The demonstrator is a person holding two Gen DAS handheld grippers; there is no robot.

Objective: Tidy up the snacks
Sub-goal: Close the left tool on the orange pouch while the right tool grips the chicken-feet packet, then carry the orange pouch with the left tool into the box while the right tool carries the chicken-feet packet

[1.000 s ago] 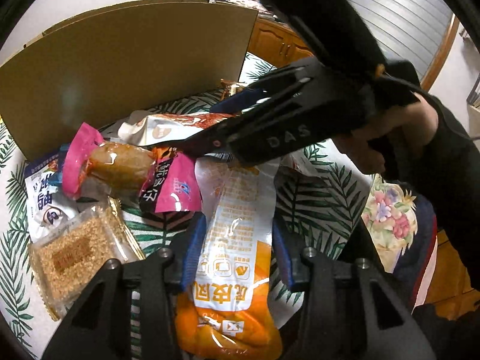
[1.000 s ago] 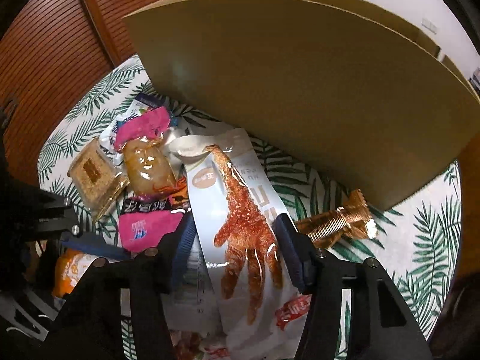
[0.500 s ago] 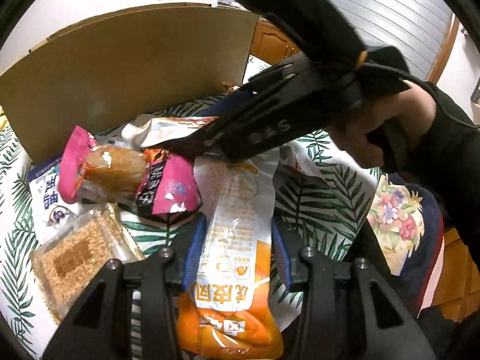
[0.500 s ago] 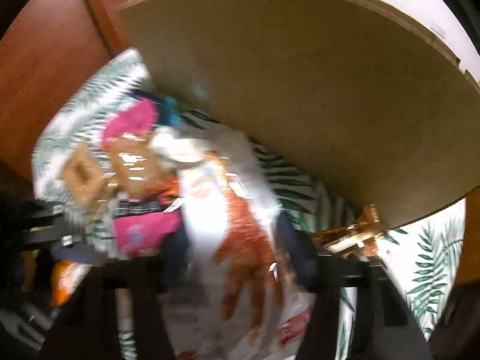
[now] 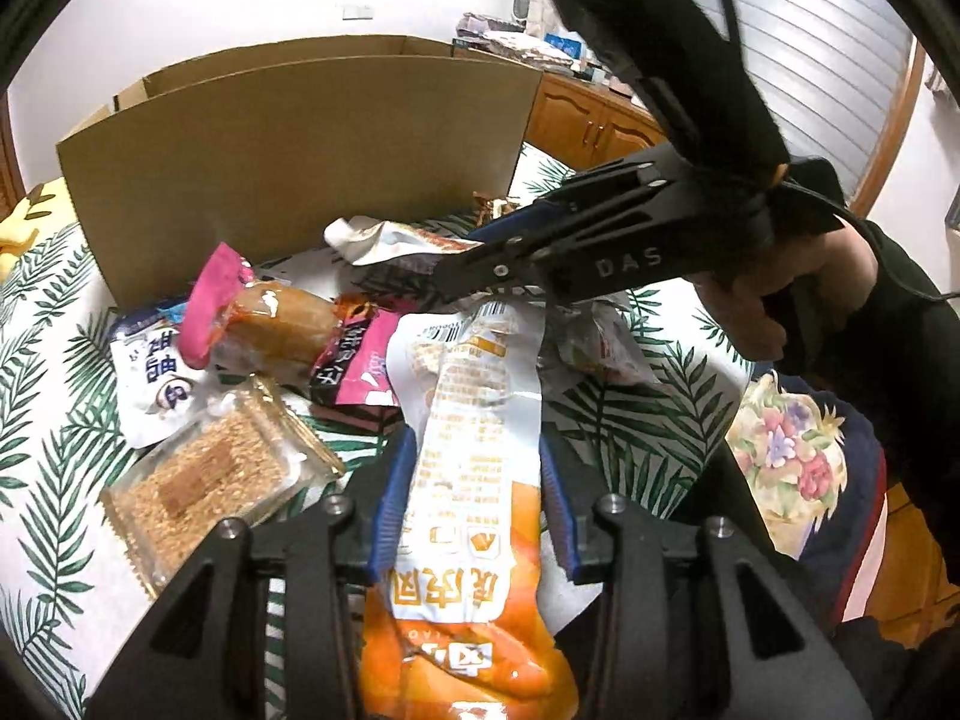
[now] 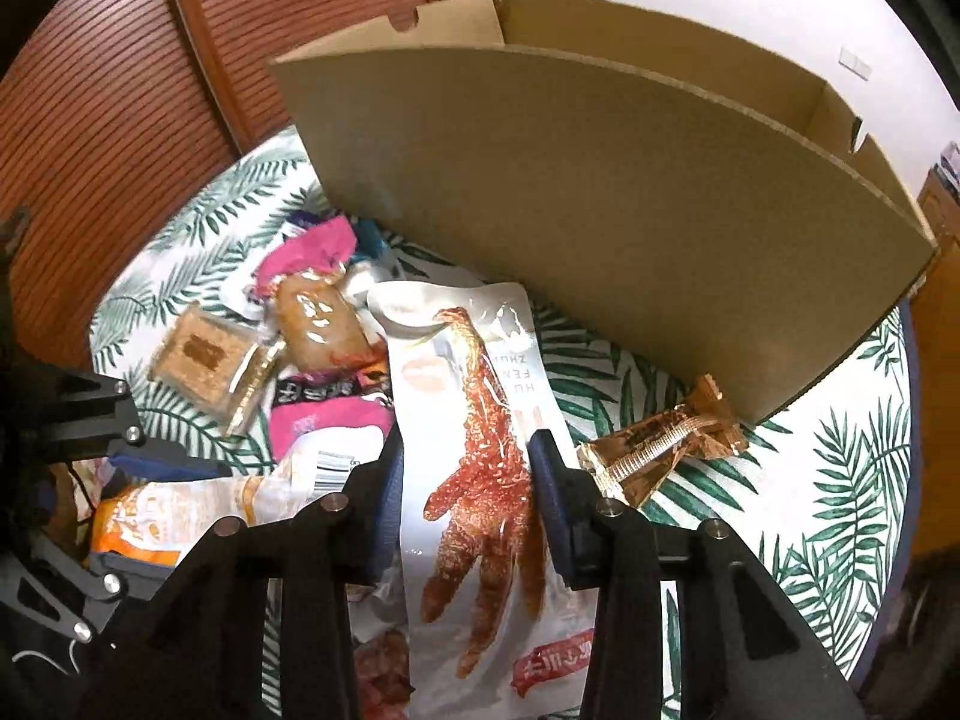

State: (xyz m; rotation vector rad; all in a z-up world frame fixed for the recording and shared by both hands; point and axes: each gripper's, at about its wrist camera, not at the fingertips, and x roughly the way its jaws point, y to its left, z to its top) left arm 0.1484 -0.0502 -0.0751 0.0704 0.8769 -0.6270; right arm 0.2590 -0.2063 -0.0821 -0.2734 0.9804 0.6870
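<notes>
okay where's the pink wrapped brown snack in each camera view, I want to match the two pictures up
Left wrist view: the pink-wrapped brown snack lies left of centre, below the cardboard box, above the sesame bar.
Right wrist view: the same snack lies left of centre, right of the sesame bar.
Shared landmark: the cardboard box, standing behind the snack pile in both views.

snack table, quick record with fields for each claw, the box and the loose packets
left claw: shut on orange packet
right claw: jaws just closing, shut on chicken foot packet
cardboard box: open top, behind the pile
loose on tablecloth: sesame bar, pink packet, gold wrapper
</notes>
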